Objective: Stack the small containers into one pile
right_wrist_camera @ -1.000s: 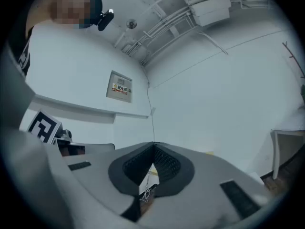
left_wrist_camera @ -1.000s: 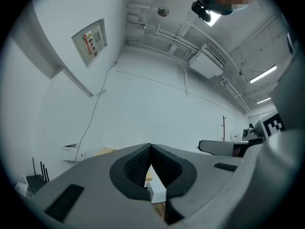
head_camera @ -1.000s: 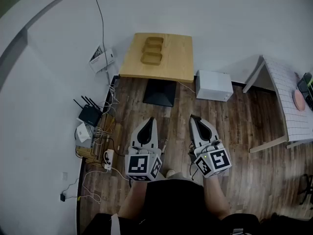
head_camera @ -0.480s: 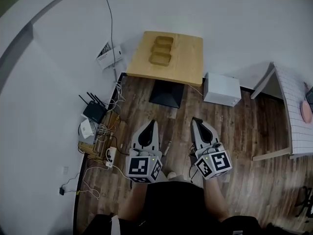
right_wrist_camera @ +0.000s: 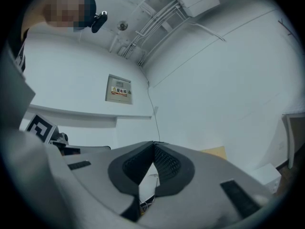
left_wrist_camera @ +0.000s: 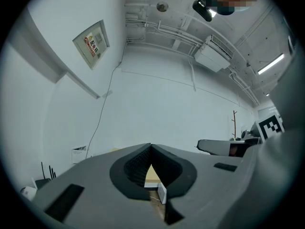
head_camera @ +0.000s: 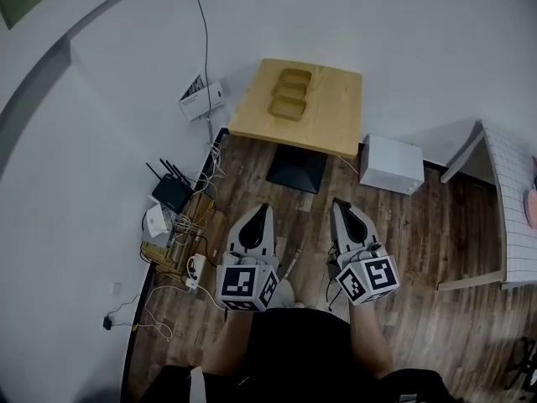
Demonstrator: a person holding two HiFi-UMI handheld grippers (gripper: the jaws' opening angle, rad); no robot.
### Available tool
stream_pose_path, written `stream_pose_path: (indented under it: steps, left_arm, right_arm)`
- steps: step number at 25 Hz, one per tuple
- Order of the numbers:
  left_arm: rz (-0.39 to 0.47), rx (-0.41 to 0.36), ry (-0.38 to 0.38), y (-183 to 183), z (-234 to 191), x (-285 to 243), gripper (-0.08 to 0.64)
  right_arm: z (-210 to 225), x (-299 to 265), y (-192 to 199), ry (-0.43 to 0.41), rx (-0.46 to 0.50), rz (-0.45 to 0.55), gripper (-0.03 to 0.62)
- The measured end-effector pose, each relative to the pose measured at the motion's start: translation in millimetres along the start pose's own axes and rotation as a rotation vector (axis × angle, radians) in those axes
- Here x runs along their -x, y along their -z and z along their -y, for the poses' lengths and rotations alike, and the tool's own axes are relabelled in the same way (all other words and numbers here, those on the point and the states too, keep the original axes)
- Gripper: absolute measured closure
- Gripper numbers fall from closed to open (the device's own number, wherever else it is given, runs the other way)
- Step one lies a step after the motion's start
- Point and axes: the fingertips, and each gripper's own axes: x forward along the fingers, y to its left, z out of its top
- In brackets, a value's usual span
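Three small wooden containers [head_camera: 290,94] lie in a row on a light wooden table [head_camera: 331,120] at the far wall, seen in the head view. My left gripper [head_camera: 262,207] and right gripper [head_camera: 337,204] hang over the floor well short of the table, side by side, both pointing toward it. Each one is shut with its tips touching and nothing between them. In the left gripper view the jaws [left_wrist_camera: 150,147] meet at the tips, with a sliver of the table showing through the gap below. The right gripper view shows the same shut tips [right_wrist_camera: 153,143] against the white wall.
A black table base [head_camera: 297,168] stands under the table. A white box [head_camera: 391,164] sits on the floor to its right, a router [head_camera: 172,193] and tangled cables [head_camera: 183,242] along the left wall. Part of a white tiled table [head_camera: 513,187] stands at the right edge.
The table with the containers has shifted right and down in the head view, closer to me. Both grippers stay shut and have advanced toward it.
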Motion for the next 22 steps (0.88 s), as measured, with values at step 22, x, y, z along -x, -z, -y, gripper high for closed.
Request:
stream_pose_path:
  steps: [22]
  left_arm:
    - [-0.100,-0.021,0.053,21,-88,-219,0.558]
  right_arm:
    - [112,-175,20,0.107,-0.033,0.018,0.589]
